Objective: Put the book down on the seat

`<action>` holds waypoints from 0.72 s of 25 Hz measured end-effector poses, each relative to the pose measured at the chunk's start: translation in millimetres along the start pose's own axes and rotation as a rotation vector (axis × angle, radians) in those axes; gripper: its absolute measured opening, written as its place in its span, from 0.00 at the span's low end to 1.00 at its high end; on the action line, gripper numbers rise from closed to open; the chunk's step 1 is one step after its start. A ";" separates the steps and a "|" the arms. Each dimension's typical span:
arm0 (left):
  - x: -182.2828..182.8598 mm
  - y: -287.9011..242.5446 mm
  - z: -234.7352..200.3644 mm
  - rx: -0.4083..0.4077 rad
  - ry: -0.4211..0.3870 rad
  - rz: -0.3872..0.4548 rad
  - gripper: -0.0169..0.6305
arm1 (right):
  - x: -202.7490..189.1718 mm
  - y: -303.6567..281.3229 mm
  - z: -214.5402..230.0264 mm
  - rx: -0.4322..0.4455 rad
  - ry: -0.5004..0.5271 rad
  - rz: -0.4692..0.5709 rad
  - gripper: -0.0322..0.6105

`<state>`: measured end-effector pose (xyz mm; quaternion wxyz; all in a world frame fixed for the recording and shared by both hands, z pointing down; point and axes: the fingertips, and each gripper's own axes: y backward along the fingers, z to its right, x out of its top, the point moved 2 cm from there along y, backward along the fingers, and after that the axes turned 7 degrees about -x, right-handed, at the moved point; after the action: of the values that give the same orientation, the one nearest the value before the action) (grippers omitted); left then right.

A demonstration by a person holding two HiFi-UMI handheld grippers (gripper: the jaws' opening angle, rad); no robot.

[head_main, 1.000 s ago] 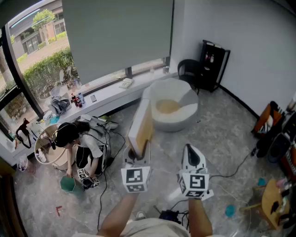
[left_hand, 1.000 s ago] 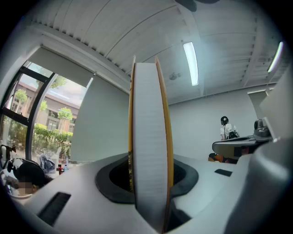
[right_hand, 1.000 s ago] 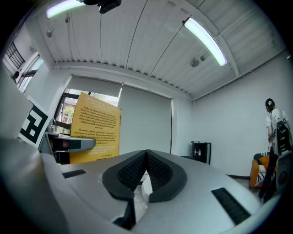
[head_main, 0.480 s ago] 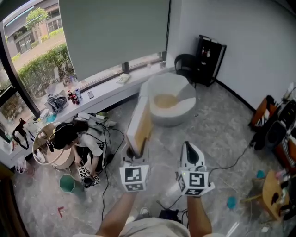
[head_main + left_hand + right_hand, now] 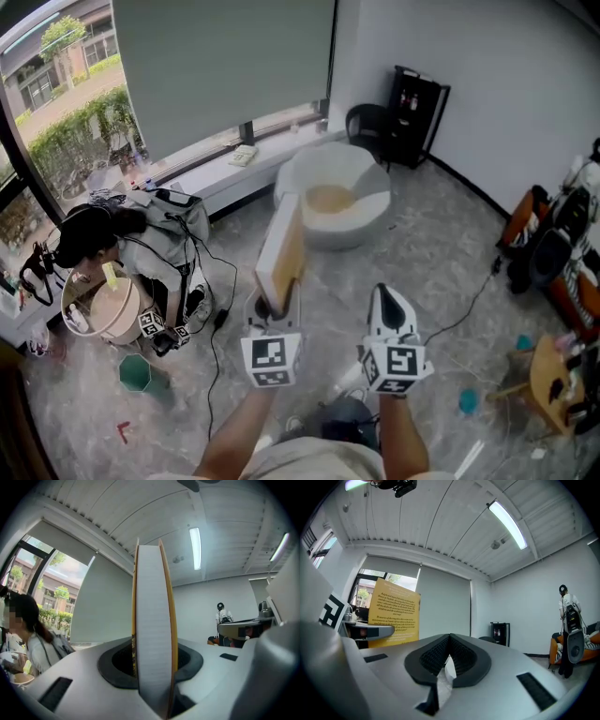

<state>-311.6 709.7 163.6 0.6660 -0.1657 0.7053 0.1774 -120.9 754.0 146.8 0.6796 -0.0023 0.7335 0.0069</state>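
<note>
Centre of the head view: round white tub seat (image 5: 367, 208), with a tan cushion (image 5: 330, 199) lying in its hollow. At left, beside a crouching person (image 5: 112, 246): round pale basin (image 5: 101, 309), contents not legible. On the floor just below it, a small teal pot (image 5: 136, 372), interior not visible. Against the far wall, a black open cabinet (image 5: 417, 117), with shelf contents too small to read.

Left gripper (image 5: 273, 315): level, reaching out ahead of the forearm, marker cube turned up toward the head camera. Clamps the lower end of a thick yellow-covered book (image 5: 281, 255), jaws partly apart to the book's thickness and pressed against both covers. Holds the book upright on end, page block facing the left gripper view. Keeps it in the air on the near side of the seat, clear of the cushion.

Right gripper (image 5: 389, 302): level, alongside the left, apart from the book. Pads pressed together, with a pale translucent scrap (image 5: 443, 681) caught in the slit between them. In the right gripper view, shows the book's printed yellow cover at left.
</note>
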 end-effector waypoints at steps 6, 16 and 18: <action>-3.4 -9.4 -2.4 0.000 0.004 0.001 0.25 | -5.4 -7.2 -0.8 0.006 -0.002 0.001 0.05; -17.1 -84.5 0.7 -0.007 -0.009 -0.012 0.25 | -25.2 -76.5 36.5 0.002 -0.025 -0.019 0.05; -18.8 -108.1 0.0 -0.006 -0.013 -0.015 0.25 | -30.3 -98.1 46.9 0.003 -0.023 -0.026 0.05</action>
<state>-259.7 614.2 179.1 0.6712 -0.1720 0.6993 0.1755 -70.6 656.4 172.8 0.6882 -0.0108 0.7254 -0.0028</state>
